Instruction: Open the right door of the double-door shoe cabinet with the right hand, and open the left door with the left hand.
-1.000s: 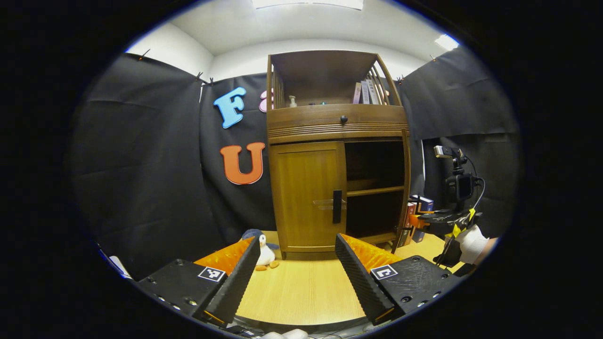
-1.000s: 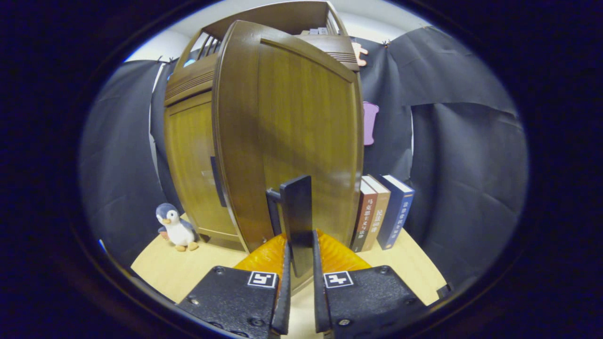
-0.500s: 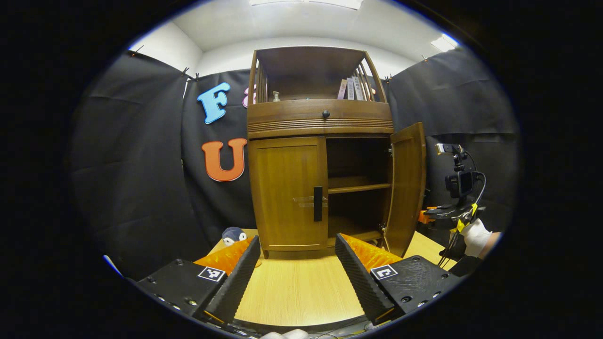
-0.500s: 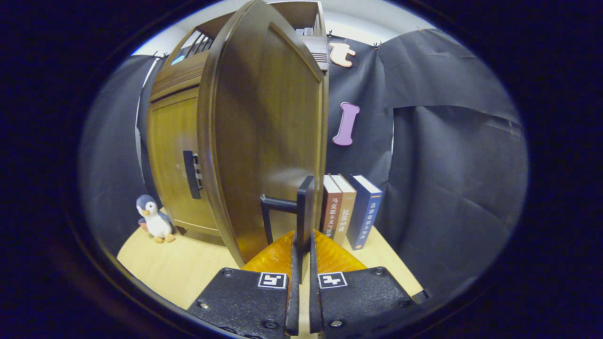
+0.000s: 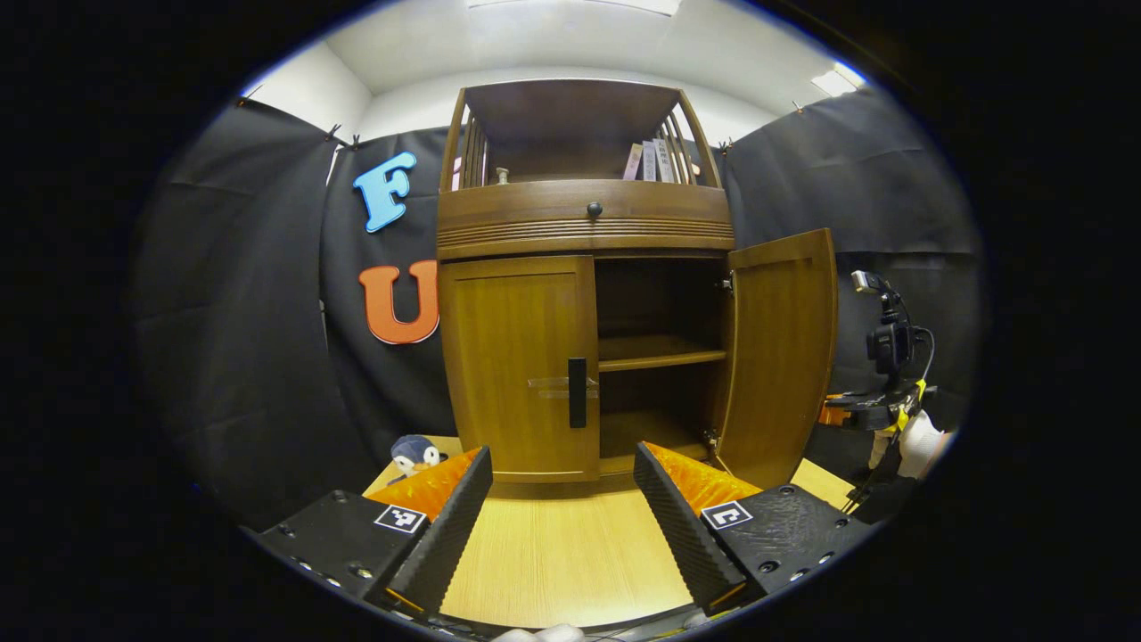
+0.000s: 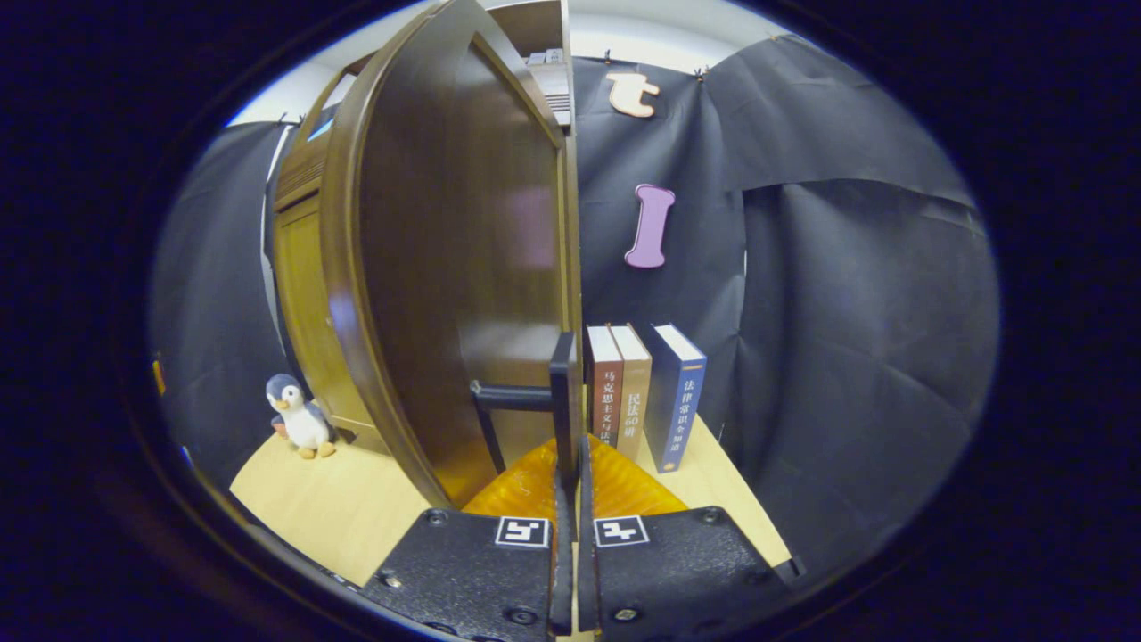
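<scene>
Gripping right door's handle (image 6: 564,392), right gripper (image 6: 568,499); left gripper (image 5: 562,499) fingers apart, cabinet (image 5: 584,223) shelves bare.

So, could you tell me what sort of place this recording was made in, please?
It looks like a staged recording booth, not a lived-in home: black cloth walls hang on all sides, and a wooden shoe cabinet stands on a tabletop with a toy penguin and three upright books.
</scene>
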Available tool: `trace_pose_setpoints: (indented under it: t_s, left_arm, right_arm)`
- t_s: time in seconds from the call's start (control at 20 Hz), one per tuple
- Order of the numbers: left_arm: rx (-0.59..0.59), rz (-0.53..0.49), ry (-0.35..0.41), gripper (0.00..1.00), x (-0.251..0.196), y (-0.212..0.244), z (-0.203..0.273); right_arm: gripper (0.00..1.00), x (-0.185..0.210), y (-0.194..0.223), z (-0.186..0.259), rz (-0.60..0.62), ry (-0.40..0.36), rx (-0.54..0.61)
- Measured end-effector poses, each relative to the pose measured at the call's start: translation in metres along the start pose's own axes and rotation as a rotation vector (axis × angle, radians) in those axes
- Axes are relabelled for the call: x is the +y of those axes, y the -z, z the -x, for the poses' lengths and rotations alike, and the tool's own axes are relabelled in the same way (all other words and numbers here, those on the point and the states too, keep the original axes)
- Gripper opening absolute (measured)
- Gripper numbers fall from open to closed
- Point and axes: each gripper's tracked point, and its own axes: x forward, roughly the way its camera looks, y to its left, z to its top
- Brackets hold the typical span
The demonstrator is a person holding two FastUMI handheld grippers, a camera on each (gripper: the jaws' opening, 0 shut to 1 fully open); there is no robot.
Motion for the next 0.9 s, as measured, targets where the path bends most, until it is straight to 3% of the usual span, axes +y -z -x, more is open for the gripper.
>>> trace_pose_setpoints:
  t_s: [0.9]
  left_arm:
    - [-0.043,0.012,0.008,0.96,-0.052,-0.02,-0.034]
  right_arm:
    - [0.06,-0.051,-0.007,-0.006,0.041,-0.205,0.033]
